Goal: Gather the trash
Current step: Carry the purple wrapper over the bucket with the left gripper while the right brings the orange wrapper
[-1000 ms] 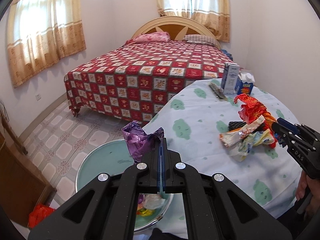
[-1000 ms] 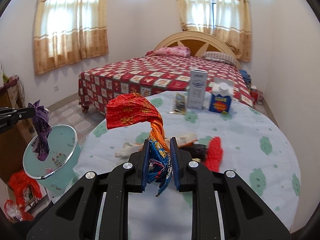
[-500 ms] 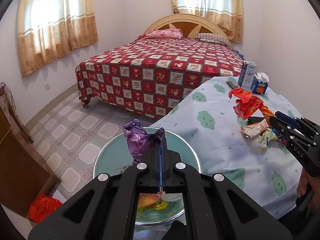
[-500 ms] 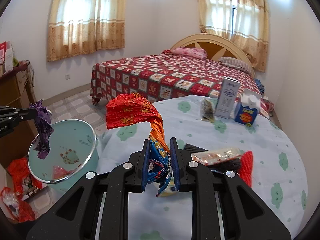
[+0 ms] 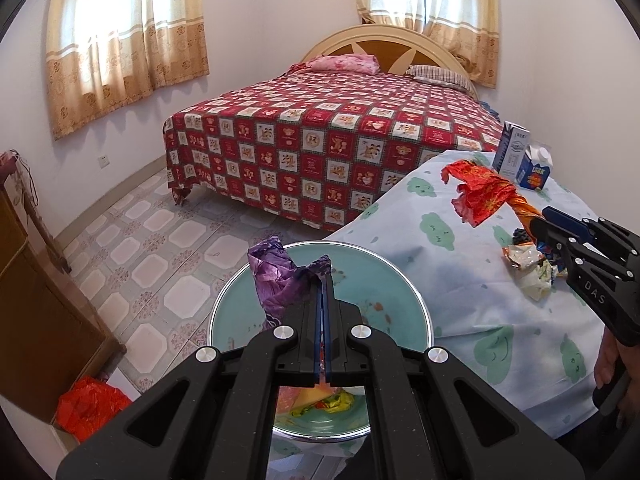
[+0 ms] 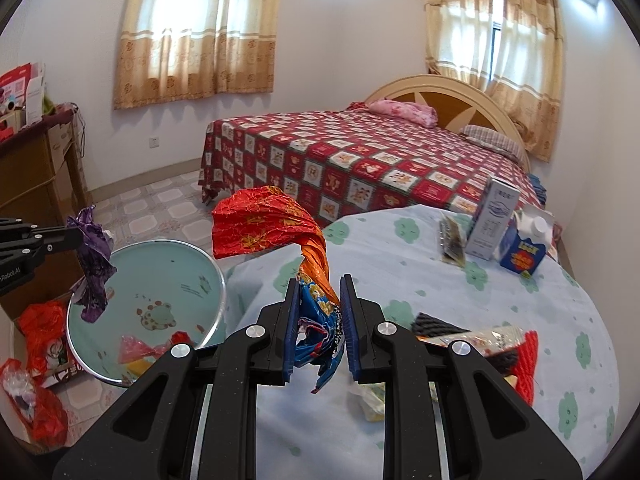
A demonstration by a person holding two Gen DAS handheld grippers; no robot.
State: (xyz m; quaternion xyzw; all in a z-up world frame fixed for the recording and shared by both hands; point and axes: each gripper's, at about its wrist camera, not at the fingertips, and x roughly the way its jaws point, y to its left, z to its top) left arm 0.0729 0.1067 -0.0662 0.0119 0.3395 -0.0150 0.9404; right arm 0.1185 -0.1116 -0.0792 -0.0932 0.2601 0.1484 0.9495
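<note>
I am holding a crumpled purple wrapper (image 5: 280,280) in my left gripper (image 5: 323,280), whose jaws are pressed flat together on one thin edge of it, and the wrapper is hanging over the open teal basin (image 5: 416,304) that stands on the floor just beside the round table (image 5: 472,312). In my right gripper (image 6: 320,312) I am clamping a twisted bundle of foil – a red and orange wrapper (image 6: 264,228) flaring up above the jaws, with a blue printed piece bunched between the pads – and it is hanging over the table's near edge, well short of the basin. I am judging both pieces to be almost weightless, thin, crinkly and slick, so they are likely to flutter or slip rather than drop cleanly; the twisted neck, where the foil is densest, looks like the safest place to pinch. The purple one, held only by an edge, may be clinging to the pads when I let go. Some scraps are already lying in the basin's bottom, while more wrappers (image 5: 528,268) are sitting on the cloth near my right gripper – soft, loose litter that I would be taking by a bunched fold, not a flat face.
</note>
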